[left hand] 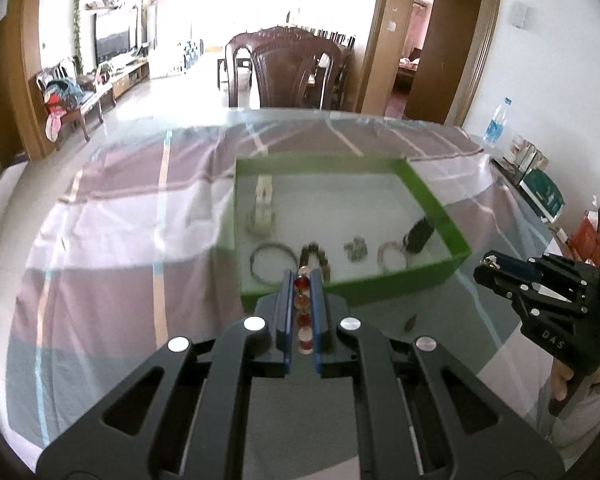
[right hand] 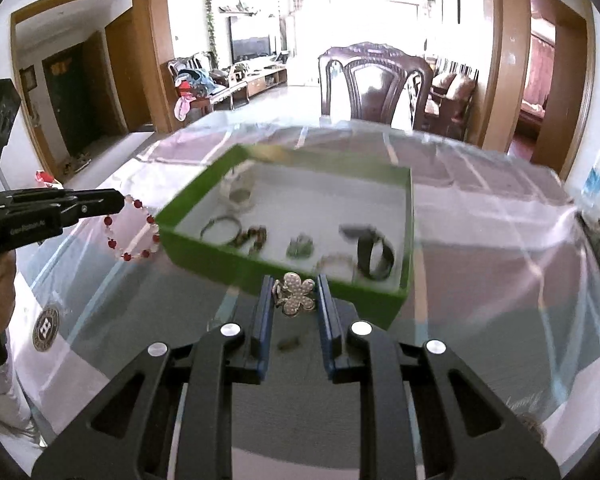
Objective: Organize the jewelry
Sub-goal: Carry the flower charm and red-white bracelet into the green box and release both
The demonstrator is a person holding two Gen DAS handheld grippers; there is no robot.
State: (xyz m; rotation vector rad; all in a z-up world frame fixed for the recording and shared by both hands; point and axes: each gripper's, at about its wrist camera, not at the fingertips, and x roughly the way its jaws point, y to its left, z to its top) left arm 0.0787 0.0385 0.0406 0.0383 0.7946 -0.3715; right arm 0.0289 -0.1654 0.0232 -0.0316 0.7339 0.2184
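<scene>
A bright green box (right hand: 260, 268) with a white floor is seen on a tablecloth (left hand: 112, 240) banded in mauve, white and grey-teal under clear plastic. Red and pale pink beads alternate on a bracelet (right hand: 134, 234) at nine o'clock. A white pearl-studded flower brooch (right hand: 296, 294) is framed by blue pads (right hand: 265, 304) on black grippers.

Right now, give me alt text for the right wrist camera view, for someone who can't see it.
The right gripper holds a pearly flower brooch between its fingers, just short of a green box with bracelets and other jewelry inside. At left, the left gripper holds a red and white bead bracelet beside the box, over a glass-topped table.
</scene>
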